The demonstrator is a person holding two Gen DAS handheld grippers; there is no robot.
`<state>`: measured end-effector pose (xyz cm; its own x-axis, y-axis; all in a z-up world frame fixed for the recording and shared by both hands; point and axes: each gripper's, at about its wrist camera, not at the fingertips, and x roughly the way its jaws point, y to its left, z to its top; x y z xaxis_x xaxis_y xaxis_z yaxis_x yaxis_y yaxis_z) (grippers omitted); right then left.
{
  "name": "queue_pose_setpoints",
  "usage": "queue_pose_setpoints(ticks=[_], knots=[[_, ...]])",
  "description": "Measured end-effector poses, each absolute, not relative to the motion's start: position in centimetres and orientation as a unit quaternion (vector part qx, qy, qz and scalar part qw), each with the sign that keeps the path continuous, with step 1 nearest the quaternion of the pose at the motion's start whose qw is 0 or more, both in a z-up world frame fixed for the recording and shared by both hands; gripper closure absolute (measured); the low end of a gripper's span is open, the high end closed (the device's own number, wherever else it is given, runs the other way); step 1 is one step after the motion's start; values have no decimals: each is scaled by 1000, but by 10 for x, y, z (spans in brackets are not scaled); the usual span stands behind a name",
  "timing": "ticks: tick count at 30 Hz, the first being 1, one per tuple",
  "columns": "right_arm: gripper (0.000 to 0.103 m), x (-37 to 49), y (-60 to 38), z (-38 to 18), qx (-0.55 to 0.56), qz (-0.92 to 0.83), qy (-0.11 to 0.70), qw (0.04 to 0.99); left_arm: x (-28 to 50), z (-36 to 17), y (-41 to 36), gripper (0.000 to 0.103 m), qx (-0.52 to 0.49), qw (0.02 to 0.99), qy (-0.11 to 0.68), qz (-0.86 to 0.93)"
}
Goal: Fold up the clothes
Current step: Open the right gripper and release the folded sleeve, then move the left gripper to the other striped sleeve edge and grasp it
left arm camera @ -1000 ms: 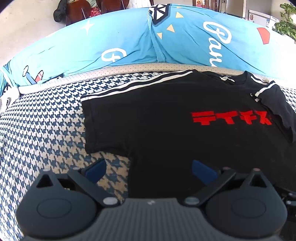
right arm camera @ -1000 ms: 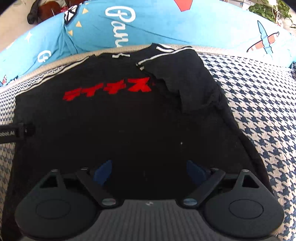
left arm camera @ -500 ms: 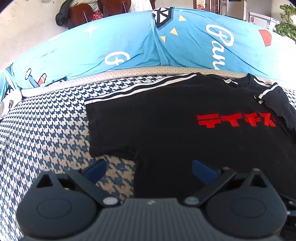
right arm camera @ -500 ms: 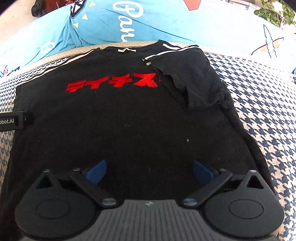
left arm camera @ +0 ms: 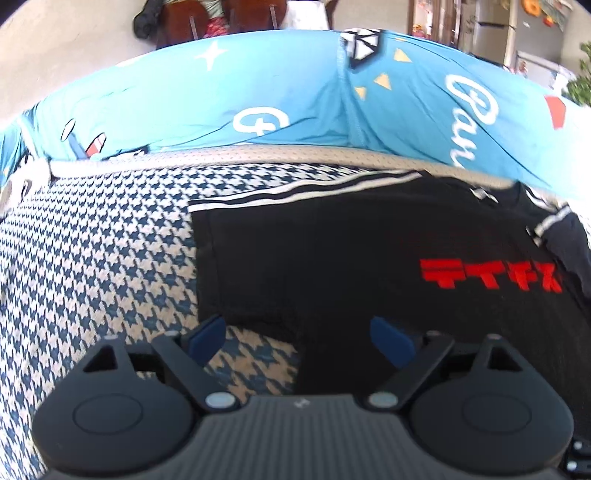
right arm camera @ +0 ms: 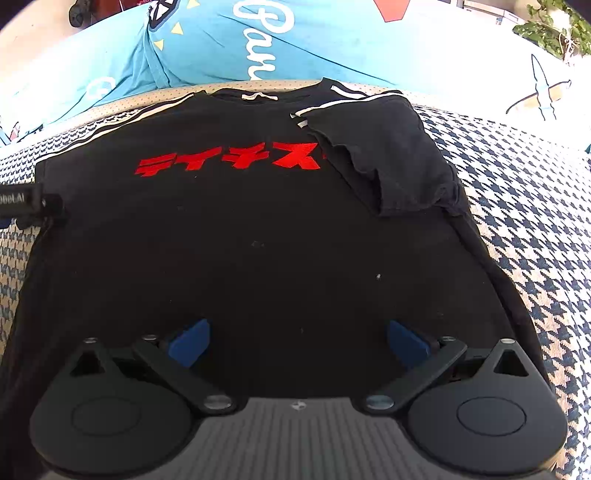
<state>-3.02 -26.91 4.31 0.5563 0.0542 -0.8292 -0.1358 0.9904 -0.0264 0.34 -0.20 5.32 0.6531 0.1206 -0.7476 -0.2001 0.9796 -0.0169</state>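
A black T-shirt [right arm camera: 258,236] with red lettering and white shoulder stripes lies flat on a houndstooth surface. Its right sleeve [right arm camera: 388,158] is folded in over the chest. Its left sleeve [left arm camera: 266,258] lies spread out flat. My left gripper [left arm camera: 299,336] is open and empty, just in front of the left sleeve's lower hem, near the armpit. My right gripper [right arm camera: 299,339] is open and empty above the shirt's lower body. The left gripper's body also shows at the left edge of the right wrist view [right arm camera: 26,203].
The blue-and-white houndstooth cover [left arm camera: 92,266] extends left of the shirt and to its right [right arm camera: 535,206]. Large light-blue printed cushions [left arm camera: 295,96] line the back edge. A plant [right arm camera: 554,26] stands at the far right, and furniture behind the cushions.
My left gripper has moved forward and left, toward the spread left sleeve. My right gripper has drawn back a little over the shirt's lower body. The shirt has not moved.
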Motion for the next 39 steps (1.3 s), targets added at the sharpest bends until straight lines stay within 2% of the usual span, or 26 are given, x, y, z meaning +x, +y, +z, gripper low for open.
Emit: queue_pose_setpoints(ticks=[11, 16, 26, 36, 39], knots=[[0, -32, -268, 42, -48, 53, 466, 882, 23, 47, 73, 34, -136, 898, 396, 137], [0, -32, -267, 43, -48, 52, 467, 881, 32, 42, 81, 35, -139, 901, 389, 132], [0, -33, -266, 42, -50, 52, 465, 882, 50, 25, 100, 37, -209, 891, 388, 107], [0, -32, -266, 40, -51, 55, 464, 883, 69, 21, 92, 37, -180, 907, 371, 82], [0, -32, -266, 40, -51, 57, 463, 883, 71, 21, 85, 43, -168, 912, 365, 78]])
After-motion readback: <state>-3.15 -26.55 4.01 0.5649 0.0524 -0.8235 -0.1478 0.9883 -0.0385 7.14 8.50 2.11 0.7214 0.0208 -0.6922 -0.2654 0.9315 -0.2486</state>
